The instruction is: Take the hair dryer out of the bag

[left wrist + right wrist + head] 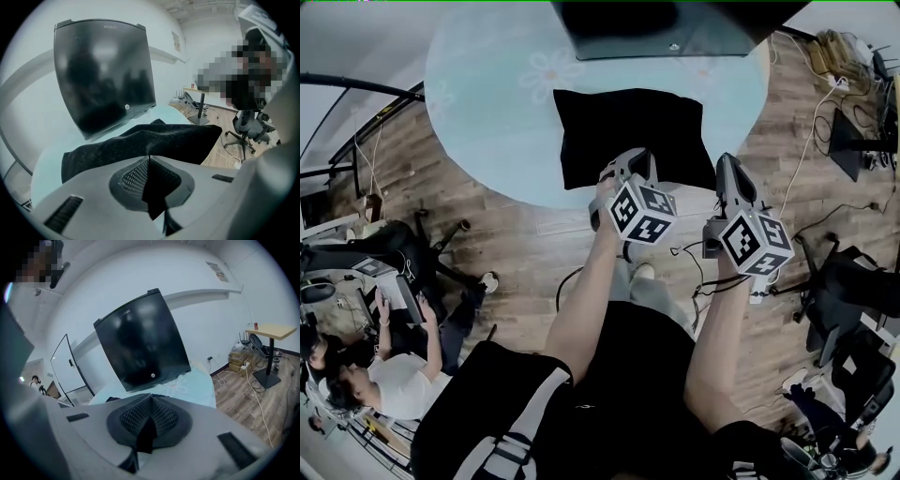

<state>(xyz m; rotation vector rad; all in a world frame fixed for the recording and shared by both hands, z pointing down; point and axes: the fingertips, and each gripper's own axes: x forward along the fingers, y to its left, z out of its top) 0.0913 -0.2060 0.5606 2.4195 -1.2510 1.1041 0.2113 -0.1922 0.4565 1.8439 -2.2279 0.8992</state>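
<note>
While my left gripper pinches the hem of the bag at its 6 o'clock, jaws pressed together, my right gripper hangs closed on nothing at 4 o'clock. The hair dryer is unseen, presumably inside. Lifting one-handed could drag the whole bag off the table.

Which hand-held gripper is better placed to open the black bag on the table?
Left. The left hand-held gripper is shut at the black bag's near edge, seemingly pinching fabric; the right hand-held gripper is shut, off its corner.
</note>
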